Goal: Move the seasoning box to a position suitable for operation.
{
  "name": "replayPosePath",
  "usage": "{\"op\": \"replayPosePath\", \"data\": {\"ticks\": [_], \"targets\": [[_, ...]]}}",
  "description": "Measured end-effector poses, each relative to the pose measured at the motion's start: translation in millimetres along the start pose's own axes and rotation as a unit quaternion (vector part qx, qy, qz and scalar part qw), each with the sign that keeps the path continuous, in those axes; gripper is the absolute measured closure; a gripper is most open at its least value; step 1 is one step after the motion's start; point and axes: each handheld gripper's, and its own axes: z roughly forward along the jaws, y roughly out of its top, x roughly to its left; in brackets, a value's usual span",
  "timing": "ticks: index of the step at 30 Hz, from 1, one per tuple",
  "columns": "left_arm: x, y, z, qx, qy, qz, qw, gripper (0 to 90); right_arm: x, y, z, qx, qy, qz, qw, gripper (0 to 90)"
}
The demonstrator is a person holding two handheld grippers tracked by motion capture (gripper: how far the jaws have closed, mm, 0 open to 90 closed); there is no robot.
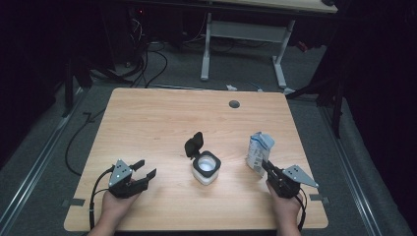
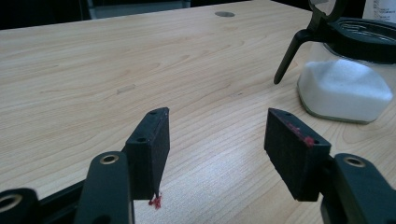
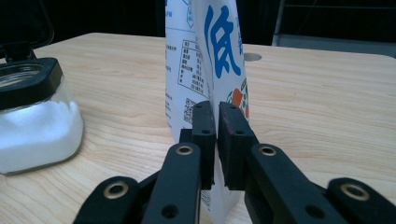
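Jar [image 1: 206, 168] sits mid-frame, lid flipped up, already part full of white grains. R gripper [image 1: 268, 167] pinches pouch [image 1: 258, 150] edge, jaws nearly together; L gripper [image 1: 146, 169] idle, jaws wide, lower left. Pour not yet begun.

The light wooden surface [image 1: 162, 123] stands on a grey floor and has a round grommet hole [image 1: 234, 104] near its far edge. A clear jar [image 1: 206, 168] of white powder stands mid-surface, lid flipped open; a white-and-blue pouch [image 1: 258, 150] stands upright well to its right.
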Motion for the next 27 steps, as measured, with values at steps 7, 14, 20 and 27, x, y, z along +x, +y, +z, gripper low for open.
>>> {"op": "replayPosePath", "data": {"ticks": [7,14,20,27], "targets": [[0.0,0.0,0.2,0.000,0.000,-0.001,1.0000,41.1,0.4,-0.2,0.7,0.001,-0.001,0.002,1.0000,78.4],[-0.1,-0.3,0.9,0.000,0.000,-0.002,1.0000,41.2,1.0,-0.2,1.3,0.002,-0.004,-0.001,1.0000,73.9],[0.3,-0.4,1.1,0.004,-0.001,-0.001,1.0000,41.2,1.8,-0.3,1.7,0.005,-0.004,0.000,1.0000,72.8],[0.6,-0.2,1.2,0.004,-0.002,-0.006,1.0000,41.0,3.5,0.2,1.0,0.005,-0.014,-0.006,0.9999,70.3]]}}
